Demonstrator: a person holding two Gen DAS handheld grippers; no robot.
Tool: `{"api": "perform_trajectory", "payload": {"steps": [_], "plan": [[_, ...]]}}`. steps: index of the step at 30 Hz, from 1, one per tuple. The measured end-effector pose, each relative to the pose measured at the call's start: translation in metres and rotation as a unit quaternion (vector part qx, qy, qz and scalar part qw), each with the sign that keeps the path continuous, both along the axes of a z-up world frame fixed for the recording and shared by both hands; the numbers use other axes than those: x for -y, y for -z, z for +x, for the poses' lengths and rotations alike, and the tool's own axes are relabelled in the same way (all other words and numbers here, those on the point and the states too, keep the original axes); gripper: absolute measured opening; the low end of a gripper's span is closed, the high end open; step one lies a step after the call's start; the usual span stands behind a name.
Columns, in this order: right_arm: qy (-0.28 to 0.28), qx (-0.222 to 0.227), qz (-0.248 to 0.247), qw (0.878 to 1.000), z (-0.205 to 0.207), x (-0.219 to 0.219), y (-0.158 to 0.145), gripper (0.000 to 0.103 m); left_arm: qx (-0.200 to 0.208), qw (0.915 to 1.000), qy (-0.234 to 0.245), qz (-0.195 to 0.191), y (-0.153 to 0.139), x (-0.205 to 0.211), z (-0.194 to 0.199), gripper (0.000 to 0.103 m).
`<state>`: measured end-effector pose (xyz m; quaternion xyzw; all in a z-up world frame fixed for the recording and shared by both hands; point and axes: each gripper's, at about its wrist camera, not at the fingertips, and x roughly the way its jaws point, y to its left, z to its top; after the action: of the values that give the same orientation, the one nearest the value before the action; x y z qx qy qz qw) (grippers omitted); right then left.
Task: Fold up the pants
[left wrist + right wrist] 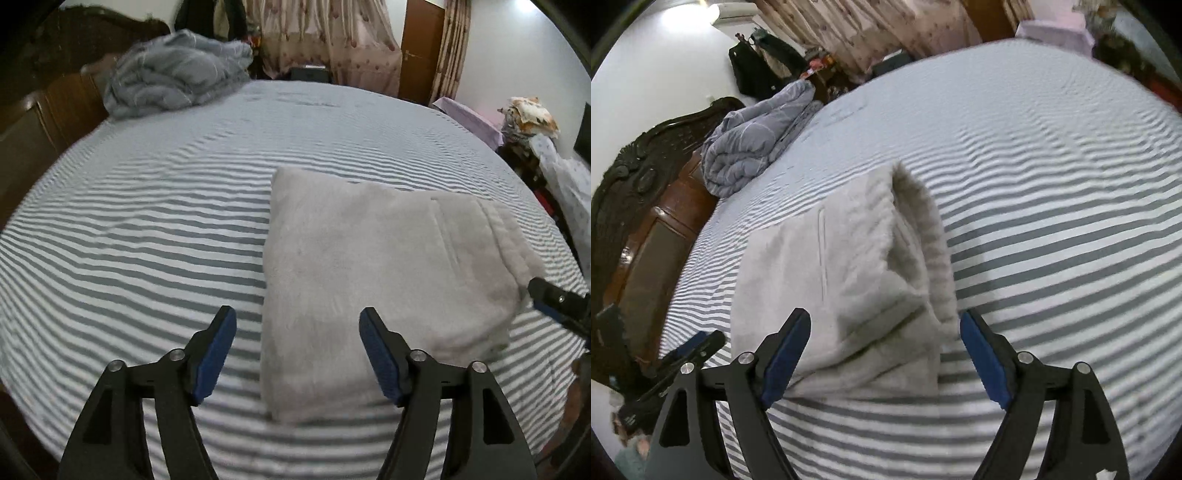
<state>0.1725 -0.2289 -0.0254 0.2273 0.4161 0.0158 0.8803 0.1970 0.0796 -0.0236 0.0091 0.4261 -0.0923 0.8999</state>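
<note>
Pants lie folded near the bed's front edge, right of centre. Fleece: soft, light, floppy, layers prob slip. Left gripper and right gripper both spread wide, nothing held. Pinch all layers at folded edge or waistband.
</note>
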Motion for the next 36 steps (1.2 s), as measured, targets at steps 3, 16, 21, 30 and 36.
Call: {"api": "perform_trajectory", "payload": {"steps": [3, 16, 21, 30, 36], "plan": [[-0.001, 0.023, -0.042, 0.999, -0.025, -0.012, -0.021, 0.087, 0.007, 1.0000, 0.001, 0.001, -0.010, 0.001, -0.018, 0.084], [-0.018, 0.069, -0.207, 0.976, -0.098, -0.086, -0.054, 0.102, -0.001, 0.9995, -0.030, 0.005, -0.018, -0.005, -0.090, 0.101], [-0.035, 0.062, -0.216, 0.974, -0.106, -0.103, -0.049, 0.102, -0.009, 0.9991, -0.040, 0.014, -0.017, -0.006, -0.105, 0.103], [-0.038, 0.061, -0.218, 0.973, -0.117, -0.108, -0.051, 0.102, -0.006, 0.9992, -0.040, 0.006, -0.019, -0.005, -0.119, 0.103], [-0.044, 0.058, -0.219, 0.973, -0.120, -0.111, -0.051, 0.102, -0.005, 0.9990, -0.044, 0.013, -0.019, -0.001, -0.123, 0.103]]}}
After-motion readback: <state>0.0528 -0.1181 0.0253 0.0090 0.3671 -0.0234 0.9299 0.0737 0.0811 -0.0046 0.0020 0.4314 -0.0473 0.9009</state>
